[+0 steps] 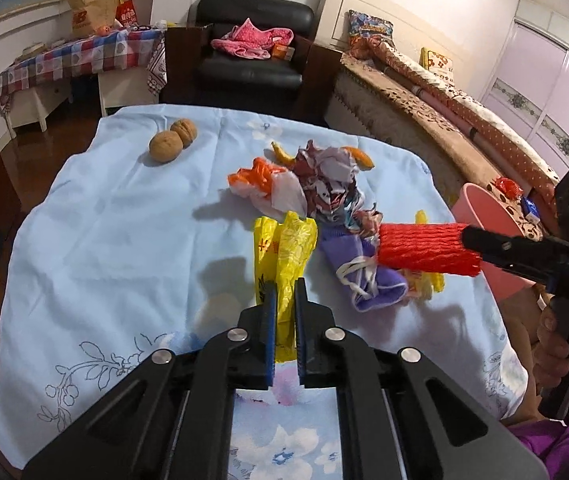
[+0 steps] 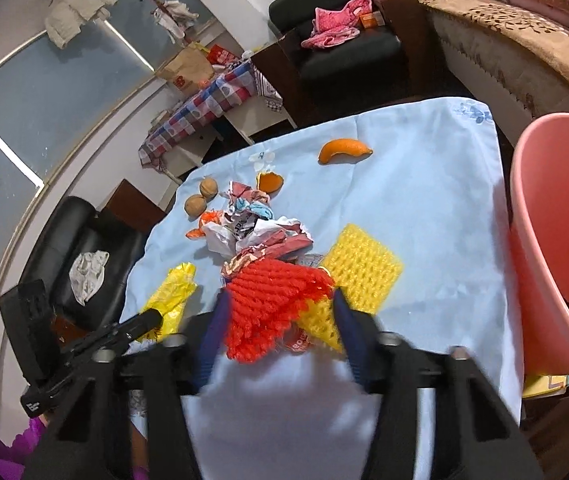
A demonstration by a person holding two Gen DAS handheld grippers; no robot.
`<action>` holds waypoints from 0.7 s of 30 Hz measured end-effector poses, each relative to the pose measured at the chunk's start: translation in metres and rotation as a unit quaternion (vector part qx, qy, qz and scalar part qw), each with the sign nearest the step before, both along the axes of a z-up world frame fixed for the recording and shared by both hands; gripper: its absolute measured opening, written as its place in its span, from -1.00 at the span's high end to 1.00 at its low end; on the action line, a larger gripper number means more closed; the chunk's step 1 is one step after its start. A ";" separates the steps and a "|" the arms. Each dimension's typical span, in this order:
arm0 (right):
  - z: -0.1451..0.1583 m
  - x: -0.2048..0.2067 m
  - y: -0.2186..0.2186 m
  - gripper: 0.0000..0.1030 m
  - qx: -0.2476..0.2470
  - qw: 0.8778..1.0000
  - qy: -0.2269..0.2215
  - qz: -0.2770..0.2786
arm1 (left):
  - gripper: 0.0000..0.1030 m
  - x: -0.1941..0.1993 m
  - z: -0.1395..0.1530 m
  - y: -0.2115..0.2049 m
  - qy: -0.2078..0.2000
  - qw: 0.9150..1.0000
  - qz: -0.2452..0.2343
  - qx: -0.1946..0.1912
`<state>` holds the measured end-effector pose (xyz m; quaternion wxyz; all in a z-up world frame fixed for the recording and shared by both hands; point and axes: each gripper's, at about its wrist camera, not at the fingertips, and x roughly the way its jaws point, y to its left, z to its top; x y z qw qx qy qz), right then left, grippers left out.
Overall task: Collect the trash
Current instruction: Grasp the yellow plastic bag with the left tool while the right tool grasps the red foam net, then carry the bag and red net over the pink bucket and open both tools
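You are working over one blue tablecloth (image 1: 104, 240) beside one pink bin (image 2: 556, 240). Your left gripper (image 1: 285, 292) is clenching one yellow plastic bag (image 1: 288, 248); your right gripper (image 2: 280, 308) is grasping one red foam net (image 2: 272, 300). Two walnuts (image 1: 172, 140) are lying apart.

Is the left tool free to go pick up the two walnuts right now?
Probably not yet: the left tool is shut on the yellow plastic bag. The path to the walnuts over bare cloth looks clear.

Trash heap (image 1: 324, 188) left of bin (image 1: 488, 236)
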<state>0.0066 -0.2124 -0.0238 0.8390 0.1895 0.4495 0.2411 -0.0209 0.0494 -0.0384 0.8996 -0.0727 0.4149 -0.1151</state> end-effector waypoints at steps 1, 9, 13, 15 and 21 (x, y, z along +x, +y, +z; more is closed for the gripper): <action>-0.001 0.000 0.002 0.71 -0.001 1.000 0.001 0.005 | 0.86 0.001 0.001 -0.001 -0.001 1.000 -0.001 0.000; 0.018 -0.015 -0.009 0.86 0.012 0.999 -0.051 0.004 | 0.86 0.001 0.019 -0.008 -0.024 1.000 -0.004 -0.018; 0.036 -0.019 -0.025 0.85 0.007 0.996 -0.082 -0.022 | 0.86 0.002 0.031 -0.013 -0.037 0.999 -0.009 -0.033; 0.042 -0.021 -0.033 0.85 0.004 0.995 -0.093 -0.037 | 0.86 0.002 0.035 -0.016 -0.040 0.998 -0.012 -0.040; 0.051 -0.029 -0.067 0.85 -0.006 0.990 -0.112 -0.090 | 0.86 0.009 0.045 -0.035 -0.046 0.997 -0.029 -0.055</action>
